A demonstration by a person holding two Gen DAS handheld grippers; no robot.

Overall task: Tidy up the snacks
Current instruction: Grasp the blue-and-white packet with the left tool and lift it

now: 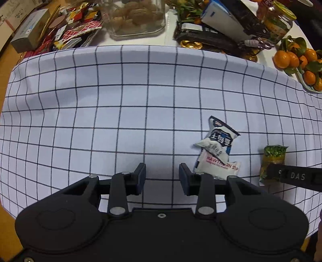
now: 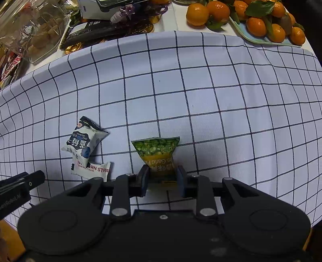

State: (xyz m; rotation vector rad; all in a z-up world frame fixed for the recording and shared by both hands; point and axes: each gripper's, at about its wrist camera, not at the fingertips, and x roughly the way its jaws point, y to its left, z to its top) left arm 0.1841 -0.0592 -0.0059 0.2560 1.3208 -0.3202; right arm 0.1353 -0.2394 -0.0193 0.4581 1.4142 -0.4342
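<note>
So the left gripper (image 1: 162, 177) was hanging over the checked cloth (image 1: 120, 100) with its jaws apart and nothing between them, just bare fabric showing through the gap. Right beside its right-hand finger sat the white corn strip packet (image 1: 218, 166), and lying partly over that one was the white-and-blue snack pack (image 1: 220, 138), tilted, its dark crimped end pointing away from the camera. Both were outside the jaws, not touched by them as far as I could see.

The right gripper (image 2: 163, 178) was pointing down at the cloth and had its jaws clamped on the lower end of the green pea packet (image 2: 158, 153), one pad against each side edge. The packet stuck out forward from between the fingers, green printed top furthest away. It sat just to the right of the two white packs, apart from them.

Further back, past the edge of the cloth, things got cluttered. A clear jar (image 1: 136, 18) held brownish lumpy stuff, walnuts maybe, hard to tell. Left of it was a heap of red and gold wrappers (image 1: 76, 28) plus a grey box (image 1: 30, 30). Off to the right a pale blue tray (image 2: 261, 39) was loaded with leafy mandarins (image 2: 256, 26), and one mandarin sat off the tray on the tabletop.
</note>
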